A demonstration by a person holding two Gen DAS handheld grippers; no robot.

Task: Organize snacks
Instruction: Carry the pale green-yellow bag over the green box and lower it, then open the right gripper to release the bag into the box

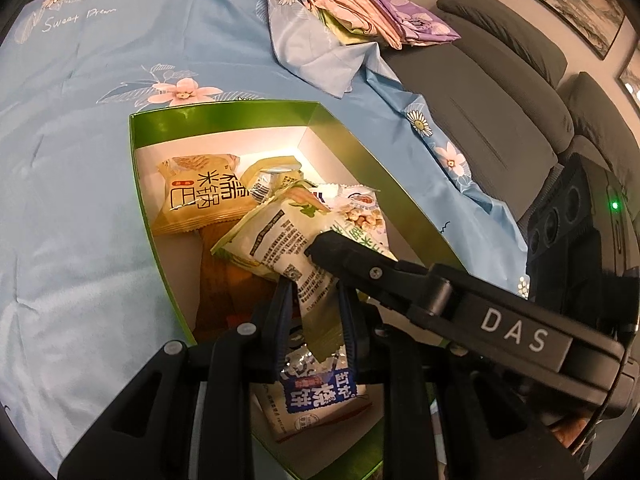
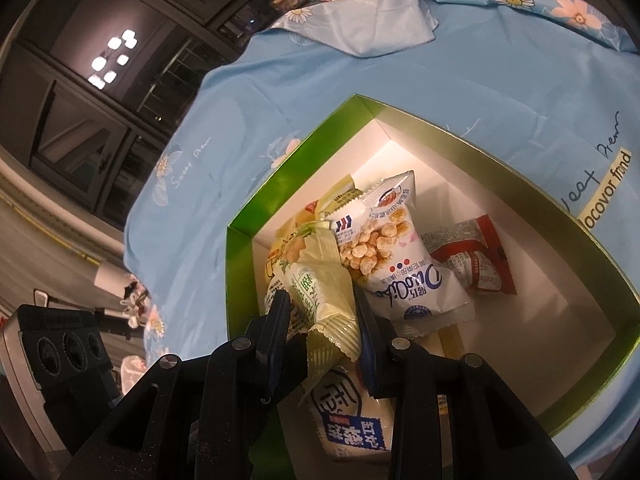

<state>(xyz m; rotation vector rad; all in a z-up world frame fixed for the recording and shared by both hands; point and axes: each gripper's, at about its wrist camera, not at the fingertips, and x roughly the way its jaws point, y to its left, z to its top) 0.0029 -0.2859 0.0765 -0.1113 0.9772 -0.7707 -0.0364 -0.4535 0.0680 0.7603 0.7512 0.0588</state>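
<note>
While pinched at both ends, pale-green packet (image 1: 280, 240) above green box (image 1: 224, 114) rim.

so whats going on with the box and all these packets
A person with two handheld grippers is sorting snack packets in a green box on a blue floral cloth. Both the left gripper and right gripper have their fingers around the same pale green packet, held over the box. A yellow packet, a white peanut packet and a red packet already lie inside.
</note>
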